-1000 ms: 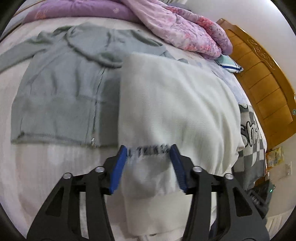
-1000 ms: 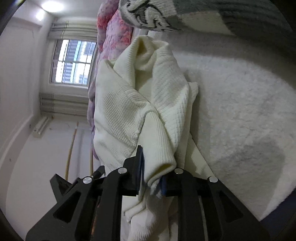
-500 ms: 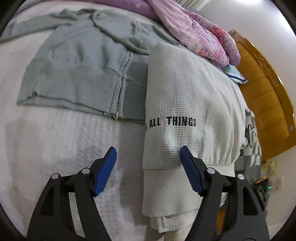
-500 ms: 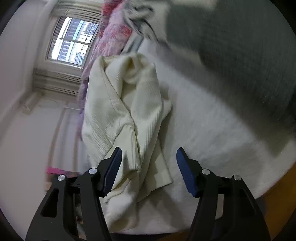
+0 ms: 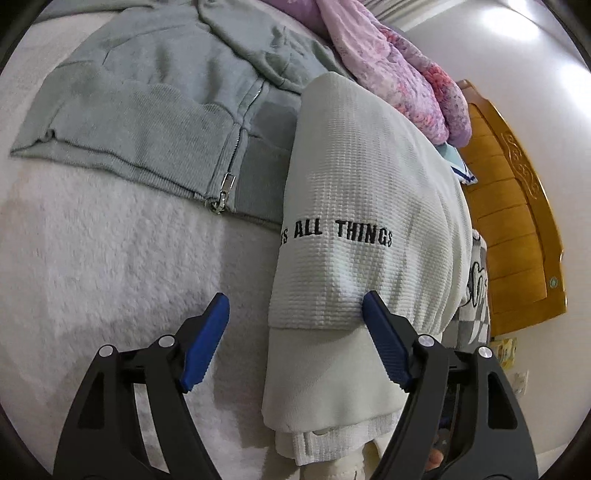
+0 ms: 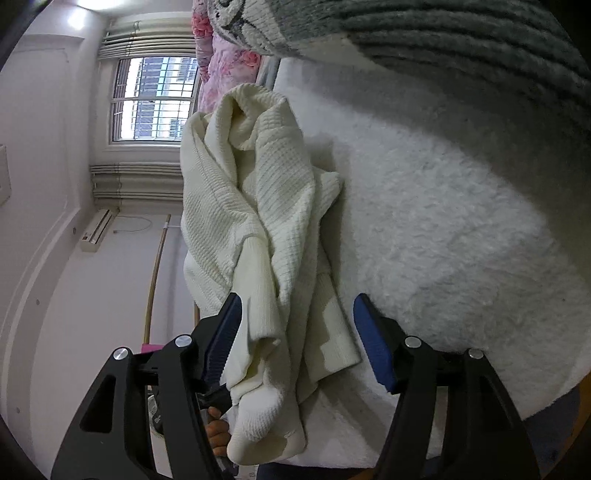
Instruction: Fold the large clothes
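Observation:
A cream waffle-knit sweater (image 5: pixel 369 192) with black lettering "ALL THINGS" lies folded on the white fluffy bed cover (image 5: pixel 110 266). My left gripper (image 5: pixel 295 314) is open, its jaws wide apart at the sweater's near hem, holding nothing. In the right wrist view the same sweater (image 6: pixel 258 192) lies bunched, with a sleeve cuff hanging toward me. My right gripper (image 6: pixel 295 317) is open around that sleeve end, not gripping it.
A grey-green zip hoodie (image 5: pixel 155 99) lies flat to the left, partly under the sweater. A pink quilt (image 5: pixel 399 66) and a wooden headboard (image 5: pixel 517 221) are at the back right. A grey checked garment (image 6: pixel 443 33) lies beyond. A window (image 6: pixel 155 99) is behind.
Both grippers let go of the sweater and opened wide. The sweater dropped flat onto the bed, and the left gripper stayed at its hem.

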A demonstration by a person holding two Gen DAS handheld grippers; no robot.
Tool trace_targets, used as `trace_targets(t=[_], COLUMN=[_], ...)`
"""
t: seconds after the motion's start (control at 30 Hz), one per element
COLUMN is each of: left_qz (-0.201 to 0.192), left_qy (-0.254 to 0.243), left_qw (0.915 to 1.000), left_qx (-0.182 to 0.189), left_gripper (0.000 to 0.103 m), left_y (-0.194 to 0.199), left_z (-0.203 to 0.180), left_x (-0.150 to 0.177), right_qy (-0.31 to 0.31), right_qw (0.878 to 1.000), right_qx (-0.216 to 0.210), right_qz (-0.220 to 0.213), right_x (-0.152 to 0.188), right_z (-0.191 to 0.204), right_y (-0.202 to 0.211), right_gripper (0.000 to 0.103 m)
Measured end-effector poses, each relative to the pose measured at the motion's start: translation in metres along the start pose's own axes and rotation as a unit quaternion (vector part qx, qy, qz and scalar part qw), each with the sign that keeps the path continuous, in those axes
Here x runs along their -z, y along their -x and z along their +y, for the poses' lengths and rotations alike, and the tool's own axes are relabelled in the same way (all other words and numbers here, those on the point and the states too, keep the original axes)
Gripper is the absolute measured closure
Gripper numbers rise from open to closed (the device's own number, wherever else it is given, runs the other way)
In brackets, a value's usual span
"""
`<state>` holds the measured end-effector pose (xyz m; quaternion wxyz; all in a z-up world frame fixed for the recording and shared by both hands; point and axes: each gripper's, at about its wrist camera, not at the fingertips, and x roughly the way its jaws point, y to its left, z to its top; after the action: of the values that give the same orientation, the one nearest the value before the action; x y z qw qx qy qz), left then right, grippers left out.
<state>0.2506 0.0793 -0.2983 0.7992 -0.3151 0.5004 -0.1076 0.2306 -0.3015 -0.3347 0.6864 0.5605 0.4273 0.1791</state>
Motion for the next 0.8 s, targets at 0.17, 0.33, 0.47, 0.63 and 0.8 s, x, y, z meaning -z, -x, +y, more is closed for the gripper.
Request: trace_targets(t=[0.17, 0.33, 0.47, 0.63, 0.8], left_qz=[0.006, 0.017, 0.020, 0.029, 0.046], left_qy=[0.013, 0.033, 0.028, 0.022, 0.044], left_qw=[0.9998, 0.9981, 0.9981, 0.9978, 0.9947], left_qx=[0.011, 0.050, 0.052, 0.054, 0.080], left_gripper=[0.026, 0.025, 0.024, 0.024, 0.022], left_y=[-0.002, -0.002, -0.006, -0.018, -0.028], left_z=[0.004, 0.011, 0.008, -0.001, -0.003], left_x=[0.001, 0.005, 0.010, 0.014, 0.003], right_qy=[-0.005, -0.011, -0.013, -0.017, -0.022], right_qw=[1.000, 1.000, 1.000, 1.000, 0.999], right_qx=[0.010, 0.019, 0.018, 0.009, 0.001], right_qz=[-0.001, 0.003, 0.004, 0.017, 0.024], right_x=[0.003, 0.001, 0.003, 0.002, -0.005], right_z=[0.004, 0.011, 0.016, 0.025, 0.031], right_y=[-0.003, -0.010, -0.015, -0.028, -0.042], right_gripper=[0.042, 0.041, 0.037, 0.037, 0.035])
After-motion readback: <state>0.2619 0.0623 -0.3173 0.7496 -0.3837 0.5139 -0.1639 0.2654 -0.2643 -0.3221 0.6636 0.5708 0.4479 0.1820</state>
